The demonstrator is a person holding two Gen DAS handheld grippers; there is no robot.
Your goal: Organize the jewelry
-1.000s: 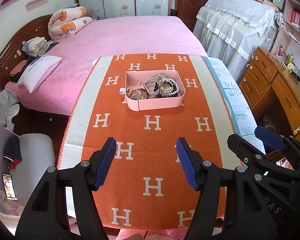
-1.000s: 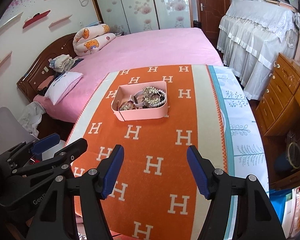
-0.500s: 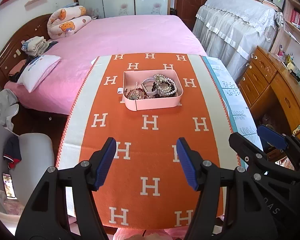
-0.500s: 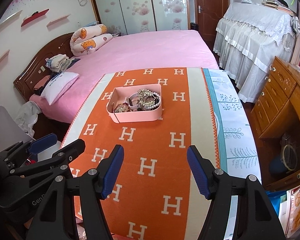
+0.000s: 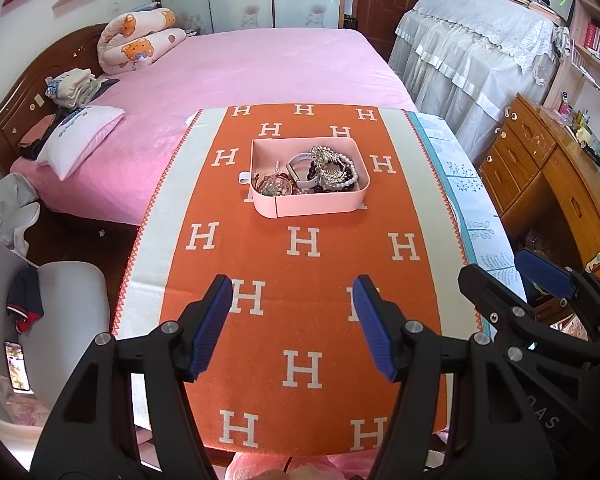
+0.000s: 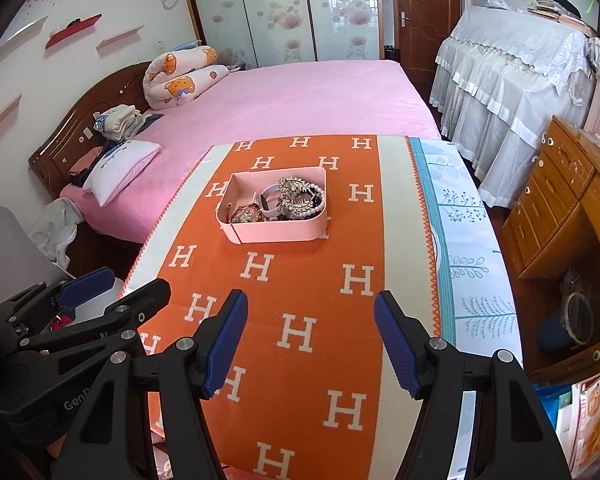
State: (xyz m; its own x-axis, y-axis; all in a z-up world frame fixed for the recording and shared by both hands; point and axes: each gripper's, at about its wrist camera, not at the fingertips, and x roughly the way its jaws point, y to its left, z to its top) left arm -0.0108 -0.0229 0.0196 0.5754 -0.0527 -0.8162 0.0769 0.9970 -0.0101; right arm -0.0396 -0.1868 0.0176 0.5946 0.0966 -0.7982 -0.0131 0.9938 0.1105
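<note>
Both grippers, left [image 5: 292, 320] and right [image 6: 311, 338], hovered wide open and empty, well short of the pink tray [image 5: 315, 205] on the orange cloth [image 5: 303, 340]. All the jewelry [image 5: 323, 170] lay heaped inside it: gathered already, or awaiting sorting; I couldn't tell.

An orange cloth [image 5: 307, 280] with white H letters and cream side bands covers the desk. The tray [image 5: 319, 205] is pale pink, holding white pearls [image 5: 349, 178] and gold pieces. The bed [image 5: 268, 64] is pink. Both tools have black frames and blue pads [image 6: 224, 344].
</note>
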